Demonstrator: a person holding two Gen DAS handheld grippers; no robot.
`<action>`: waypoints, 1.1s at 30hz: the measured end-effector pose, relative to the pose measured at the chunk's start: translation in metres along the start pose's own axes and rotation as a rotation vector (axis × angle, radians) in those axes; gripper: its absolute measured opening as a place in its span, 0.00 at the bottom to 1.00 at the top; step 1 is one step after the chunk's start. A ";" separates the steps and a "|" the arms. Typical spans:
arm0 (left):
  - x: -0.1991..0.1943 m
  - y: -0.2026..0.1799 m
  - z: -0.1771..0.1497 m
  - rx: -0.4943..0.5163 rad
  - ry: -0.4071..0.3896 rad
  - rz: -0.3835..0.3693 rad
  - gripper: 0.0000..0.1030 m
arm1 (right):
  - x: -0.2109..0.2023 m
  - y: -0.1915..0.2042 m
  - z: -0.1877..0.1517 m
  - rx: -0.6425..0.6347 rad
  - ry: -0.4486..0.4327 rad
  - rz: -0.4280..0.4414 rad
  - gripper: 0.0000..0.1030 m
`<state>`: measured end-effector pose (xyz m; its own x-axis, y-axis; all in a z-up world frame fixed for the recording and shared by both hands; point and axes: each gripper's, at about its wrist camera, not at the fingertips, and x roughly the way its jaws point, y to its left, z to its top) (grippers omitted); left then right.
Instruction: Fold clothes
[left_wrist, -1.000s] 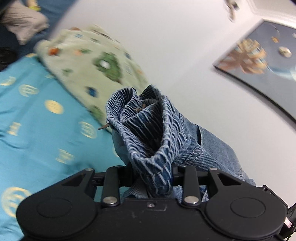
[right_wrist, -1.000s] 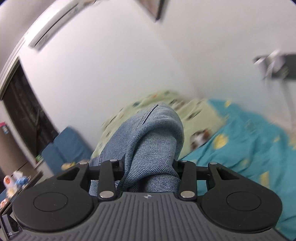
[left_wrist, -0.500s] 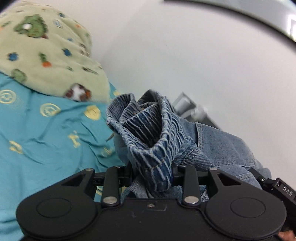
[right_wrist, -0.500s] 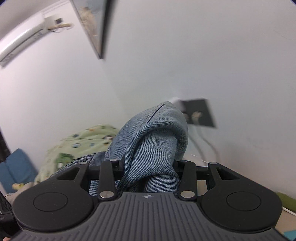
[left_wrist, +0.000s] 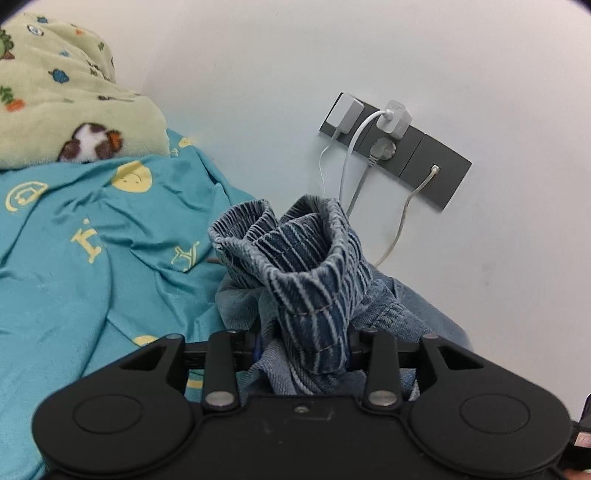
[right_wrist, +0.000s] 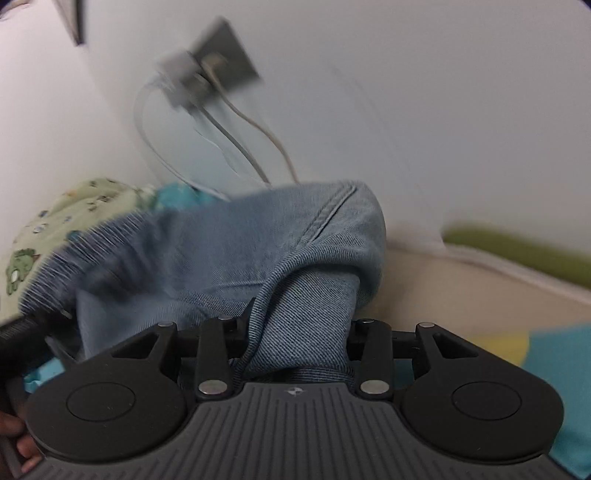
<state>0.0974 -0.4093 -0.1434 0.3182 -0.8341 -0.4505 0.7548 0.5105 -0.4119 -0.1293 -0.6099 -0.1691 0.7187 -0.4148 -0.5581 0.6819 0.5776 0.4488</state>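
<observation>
Denim fills the space between both pairs of jaws. In the left wrist view the left gripper (left_wrist: 303, 343) has a thick wad of the jeans (left_wrist: 314, 280) between its jaws, which are opening at this moment; the cloth is bunched tight in the gap and rises above it. What stands up there is the gathered elastic waistband (left_wrist: 295, 236), dark blue with pale ribbing, curled into two open rolls. Lighter denim with a stitched seam spills away to the right of it.

In the right wrist view the right gripper (right_wrist: 299, 343) pinches a folded hump of the same jeans (right_wrist: 295, 240), its jaws pressed on plain light-blue cloth. A double-stitched seam runs over the top of the hump, and the fabric stretches off to the left, blurred, toward the ribbed waistband edge.

Beyond the left gripper lies a bed with a rumpled teal sheet (left_wrist: 92, 229) printed with yellow shapes, and a pale green fleece blanket (left_wrist: 55, 99) with small animal prints heaped at its far end. On the white wall (left_wrist: 258, 74) behind sits a grey socket panel (left_wrist: 424, 158) with white chargers and cables hanging down.
</observation>
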 end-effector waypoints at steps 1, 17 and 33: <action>-0.002 -0.002 -0.001 0.011 0.001 0.003 0.34 | 0.000 0.000 -0.003 -0.004 -0.003 -0.001 0.41; -0.066 -0.034 0.006 0.135 0.005 0.043 0.80 | -0.037 0.009 0.009 0.032 -0.009 -0.065 0.81; -0.187 -0.079 0.054 0.253 -0.158 0.234 0.97 | -0.107 0.094 0.054 -0.173 -0.079 0.139 0.83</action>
<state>0.0093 -0.3056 0.0163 0.5685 -0.7332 -0.3733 0.7629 0.6396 -0.0944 -0.1350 -0.5490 -0.0295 0.8173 -0.3723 -0.4397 0.5466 0.7424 0.3874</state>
